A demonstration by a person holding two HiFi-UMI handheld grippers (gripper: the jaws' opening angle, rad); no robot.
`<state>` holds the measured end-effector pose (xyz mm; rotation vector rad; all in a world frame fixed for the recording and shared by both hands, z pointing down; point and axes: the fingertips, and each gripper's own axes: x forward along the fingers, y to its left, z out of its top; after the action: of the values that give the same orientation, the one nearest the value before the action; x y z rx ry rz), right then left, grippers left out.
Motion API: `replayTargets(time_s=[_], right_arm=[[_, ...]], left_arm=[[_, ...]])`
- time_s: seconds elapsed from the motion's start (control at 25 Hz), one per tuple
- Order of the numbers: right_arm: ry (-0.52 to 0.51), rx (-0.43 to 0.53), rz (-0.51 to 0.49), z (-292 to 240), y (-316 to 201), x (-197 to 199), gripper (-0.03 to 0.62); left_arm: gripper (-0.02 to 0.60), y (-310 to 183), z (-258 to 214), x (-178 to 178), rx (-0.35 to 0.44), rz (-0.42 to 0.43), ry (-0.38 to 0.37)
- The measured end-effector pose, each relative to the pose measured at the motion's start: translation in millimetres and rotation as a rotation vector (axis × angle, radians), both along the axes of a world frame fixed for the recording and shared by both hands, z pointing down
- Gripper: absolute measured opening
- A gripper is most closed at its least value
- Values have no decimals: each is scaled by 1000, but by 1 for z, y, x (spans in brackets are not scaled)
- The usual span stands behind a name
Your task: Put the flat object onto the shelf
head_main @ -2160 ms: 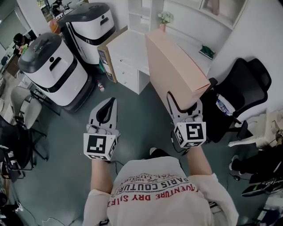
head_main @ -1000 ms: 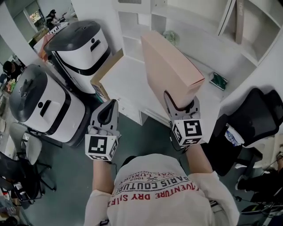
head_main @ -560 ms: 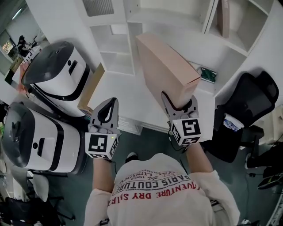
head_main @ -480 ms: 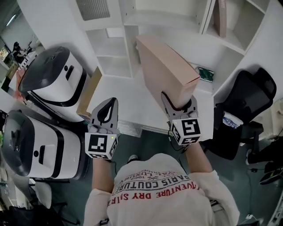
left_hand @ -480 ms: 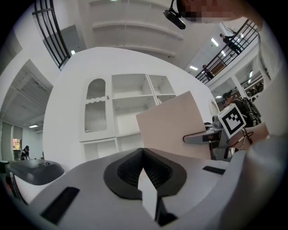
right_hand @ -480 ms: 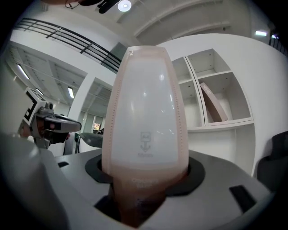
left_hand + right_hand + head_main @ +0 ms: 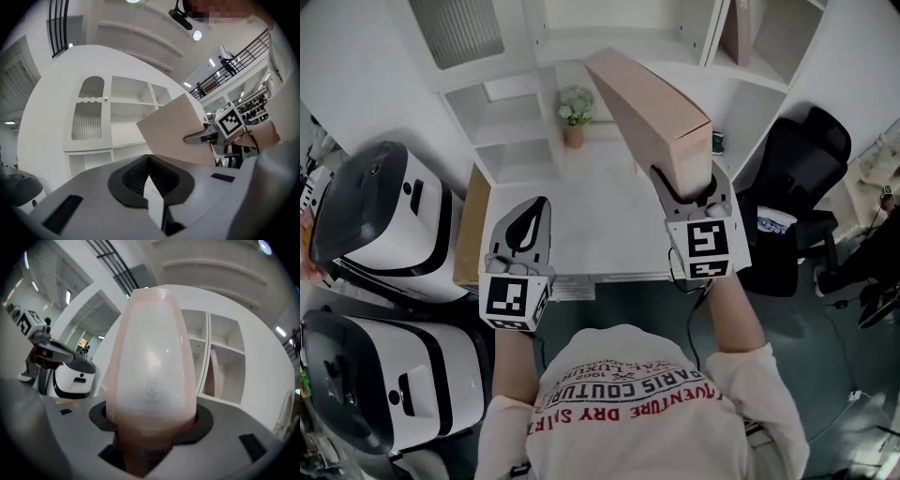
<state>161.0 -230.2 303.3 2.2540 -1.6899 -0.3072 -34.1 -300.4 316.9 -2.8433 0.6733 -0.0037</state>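
A flat pink box (image 7: 649, 105) stands on edge, tilted up and away from me, with my right gripper (image 7: 687, 185) shut on its near end. In the right gripper view the box (image 7: 150, 362) fills the space between the jaws. It hangs above the white desk (image 7: 581, 230), in front of the white shelf unit (image 7: 628, 42). My left gripper (image 7: 536, 204) is over the desk's left part, shut and empty. From the left gripper view the box (image 7: 178, 133) and the right gripper (image 7: 206, 137) show to the right.
Another pink flat item (image 7: 736, 33) stands upright in a shelf compartment at the right. A small potted plant (image 7: 574, 114) sits at the desk's back. A black office chair (image 7: 787, 178) is to the right; two white machines (image 7: 380, 220) stand to the left.
I have come up to the desk and shelf, which now fill the top of the head view. The right gripper has carried the box higher. The left gripper stays shut.
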Motion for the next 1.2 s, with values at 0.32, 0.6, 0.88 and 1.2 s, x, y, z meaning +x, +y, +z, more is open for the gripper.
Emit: replayTargets(time_s=[0.32,0.6,0.88,1.2], right_arm=[[565,-283,194,-60,-29,-1,298],[865,-485,268,-109,-66,4,302],[950,-555,246,-122,-124,11,305],[944,-635,178,-97,-179,31,317]], left_arm=[[11,-16,5,-16,-7,105,4],[11,-30,5,-22,-21,108,27],[11,-52,-1,-15,-6,78,39],[11,-84,0,-5,-1,36,35]])
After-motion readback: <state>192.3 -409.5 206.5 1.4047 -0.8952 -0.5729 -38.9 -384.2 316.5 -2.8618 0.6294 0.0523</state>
